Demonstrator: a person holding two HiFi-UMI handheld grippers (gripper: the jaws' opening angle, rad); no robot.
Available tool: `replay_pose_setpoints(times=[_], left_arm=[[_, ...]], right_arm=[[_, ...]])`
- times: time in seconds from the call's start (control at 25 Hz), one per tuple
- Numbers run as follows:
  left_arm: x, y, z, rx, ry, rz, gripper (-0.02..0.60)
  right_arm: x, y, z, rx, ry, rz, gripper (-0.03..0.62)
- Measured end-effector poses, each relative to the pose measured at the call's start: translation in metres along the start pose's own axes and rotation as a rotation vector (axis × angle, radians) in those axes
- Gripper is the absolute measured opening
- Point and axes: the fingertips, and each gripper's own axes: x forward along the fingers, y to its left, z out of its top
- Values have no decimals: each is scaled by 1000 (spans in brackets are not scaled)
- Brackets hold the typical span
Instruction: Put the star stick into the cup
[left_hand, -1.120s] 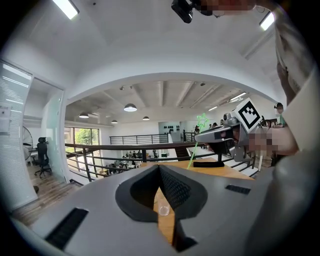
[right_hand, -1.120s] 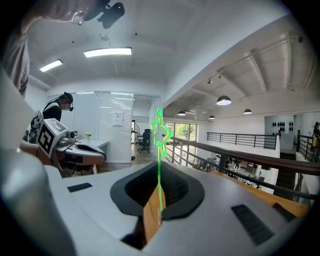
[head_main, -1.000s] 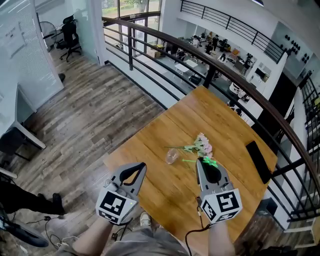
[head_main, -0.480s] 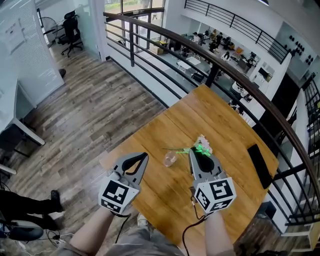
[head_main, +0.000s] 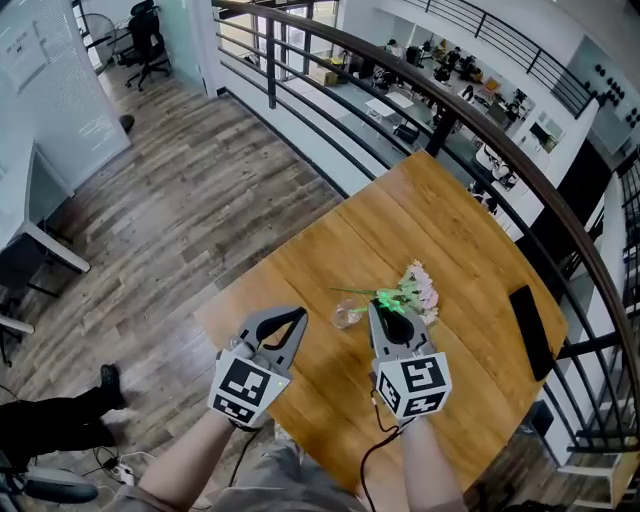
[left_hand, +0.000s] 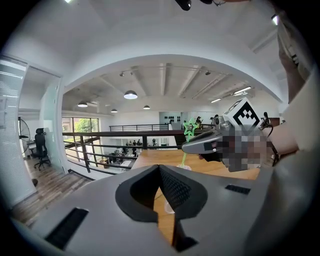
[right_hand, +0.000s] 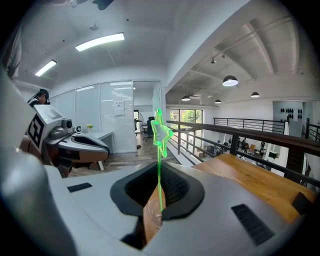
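The star stick, thin and bright green with a star at its top, stands upright in my right gripper, which is shut on its stem. The clear cup stands on the wooden table, just left of the right gripper's tips. In the right gripper view the cup shows low in the slit between the jaws, under the stick. My left gripper hovers left of the cup, shut and holding nothing. From the left gripper view the star rises above the right gripper.
A bunch of pale pink flowers with green stems lies on the table just behind the right gripper. A black flat object lies near the table's right edge. A dark railing runs behind the table, and the table's left edge drops to wooden floor.
My right gripper has carried the star stick left and farther onto the table, closer to the cup. The left gripper has shifted a little to the right.
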Motion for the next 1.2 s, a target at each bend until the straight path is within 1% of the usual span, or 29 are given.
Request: replay_pose_setpoints(times=[0.28,0.56,0.88,0.92,0.96,1.0,1.08,1.2], left_arm=[[13,-2,-34,-38,58,-18,15],[16,-5,-57,-65,99,-21,15],[13,-4,-69,-81,125,-13,15],[12,-5,-69,-81,126,-12,15],[12,-5,-69,-80,127,-12,15],[10,-6,-68,-80,128,-11,15],[8,-7,-68,-80,128,-10,15],[4,-8,-66,-75,125,-7,15]], right_arm=[[23,-3,-44,15,75,5,38],[33,-1,-80,21,137,13,38],[40,6,-89,-2,162,60,42],[41,7,-91,-5,174,70,90],[42,9,-93,-8,187,80,213],[43,11,-96,-9,197,88,268],[42,12,-97,-6,196,82,307],[36,8,-89,11,149,54,340]])
